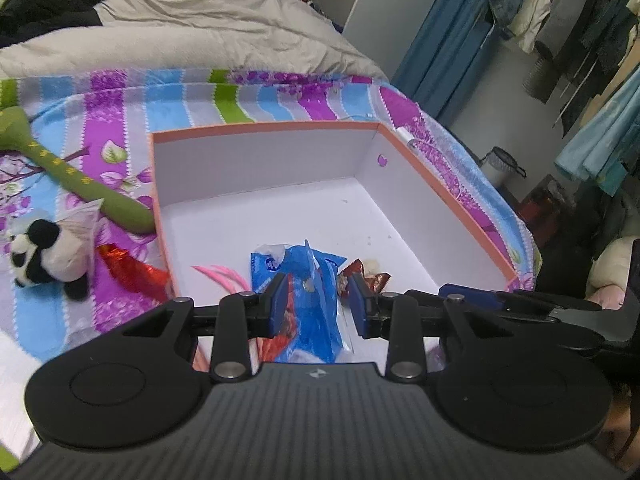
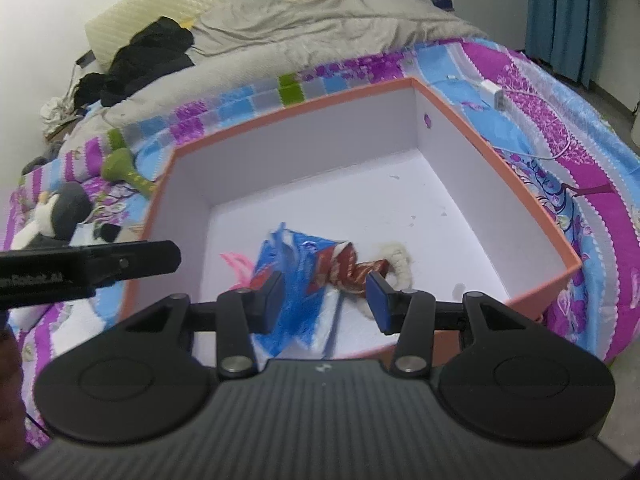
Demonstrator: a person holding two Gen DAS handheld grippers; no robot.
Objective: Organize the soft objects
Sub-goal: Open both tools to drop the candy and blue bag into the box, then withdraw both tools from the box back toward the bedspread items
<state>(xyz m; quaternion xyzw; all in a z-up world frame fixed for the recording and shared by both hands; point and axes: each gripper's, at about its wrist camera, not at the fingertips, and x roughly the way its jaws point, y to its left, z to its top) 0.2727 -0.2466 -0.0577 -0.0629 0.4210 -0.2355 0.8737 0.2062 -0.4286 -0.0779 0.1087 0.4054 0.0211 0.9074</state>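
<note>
An orange box point(image 1: 264, 126) with a white inside sits on the striped bedspread. On its floor lie a blue plastic packet point(image 1: 304, 276), a red-brown wrapper point(image 2: 352, 268), a pink strip point(image 1: 224, 274) and a white fluffy piece point(image 2: 400, 264). My left gripper point(image 1: 320, 300) hovers open over the packet, its pads apart from it. My right gripper point(image 2: 326, 300) is open too, above the packet point(image 2: 296, 256) and the wrapper. Left of the box lie a panda plush point(image 1: 44, 256), a green plush stick point(image 1: 72, 176) and a shiny red wrapper point(image 1: 128, 272).
A grey duvet point(image 1: 200, 28) and black clothing point(image 2: 148, 56) cover the far bed. A white charger with cable point(image 2: 494, 94) lies right of the box. Blue curtains point(image 1: 452, 32), hanging clothes point(image 1: 580, 20) and a bin point(image 1: 500, 164) stand beyond the bed's right edge.
</note>
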